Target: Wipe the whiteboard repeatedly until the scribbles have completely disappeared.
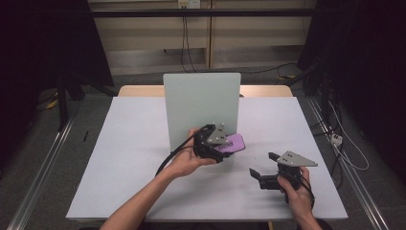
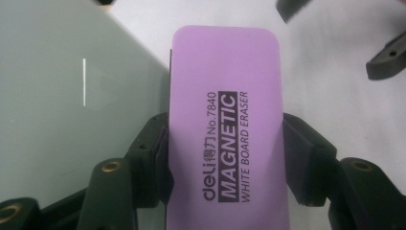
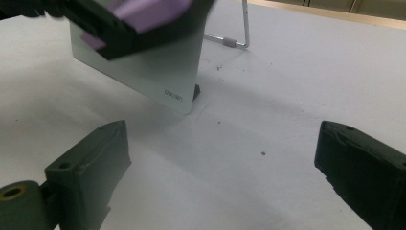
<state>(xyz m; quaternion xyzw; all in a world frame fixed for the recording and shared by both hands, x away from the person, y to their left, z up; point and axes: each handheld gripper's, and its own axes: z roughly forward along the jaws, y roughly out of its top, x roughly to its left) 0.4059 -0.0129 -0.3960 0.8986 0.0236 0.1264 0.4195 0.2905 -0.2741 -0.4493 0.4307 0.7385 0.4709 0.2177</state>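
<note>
Two black handheld grippers: left gripper (image 1: 221,148), right gripper (image 1: 262,168). Each topped by a grey three-cornered plate (image 1: 297,159) with small dark screw dots. Thick black cable (image 1: 173,154) looping from the left one. Blocky matte jaws, brass-coloured screw heads (image 2: 111,166) at the joints. Bare forearms, no sleeves.

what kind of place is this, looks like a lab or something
Most likely a recording lab or test rig rather than a home or office: a white-covered table with metal rails along the floor, dark curtains at both sides, and a person holding a camera-fitted left gripper shut on a purple whiteboard eraser.
</note>
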